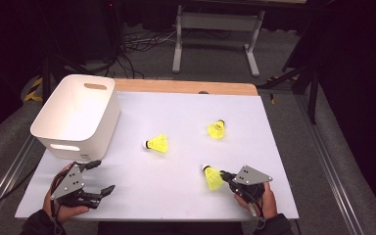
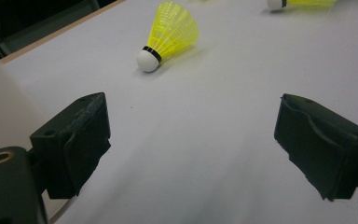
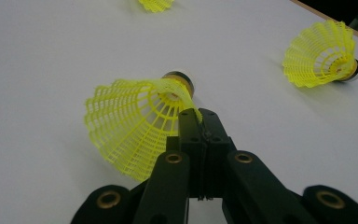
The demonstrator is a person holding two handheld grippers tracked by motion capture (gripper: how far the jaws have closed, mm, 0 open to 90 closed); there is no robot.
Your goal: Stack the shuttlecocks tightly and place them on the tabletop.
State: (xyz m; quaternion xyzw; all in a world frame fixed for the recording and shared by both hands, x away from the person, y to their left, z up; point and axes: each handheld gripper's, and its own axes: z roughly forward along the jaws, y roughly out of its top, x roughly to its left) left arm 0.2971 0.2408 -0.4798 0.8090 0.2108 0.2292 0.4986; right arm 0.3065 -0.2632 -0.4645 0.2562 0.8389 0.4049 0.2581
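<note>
The white table (image 1: 186, 196) carries a white bin (image 1: 78, 115) and three yellow shuttlecocks (image 1: 157, 144).

Three yellow shuttlecocks are counted on the white table top (image 1: 176, 196): near shuttlecock (image 1: 212, 177), middle shuttlecock (image 1: 157, 144), far shuttlecock (image 1: 217, 129). One white bin (image 1: 78, 115) with handle cut-outs is counted at the table's far left corner. Two hand-held grippers are counted, the left gripper (image 1: 101, 176) and the right gripper (image 1: 224, 175), one in each of the person's two hands.

Yellow mesh shuttlecock (image 3: 135, 128) on its side (skirt rim pinched), near front edge.
</note>
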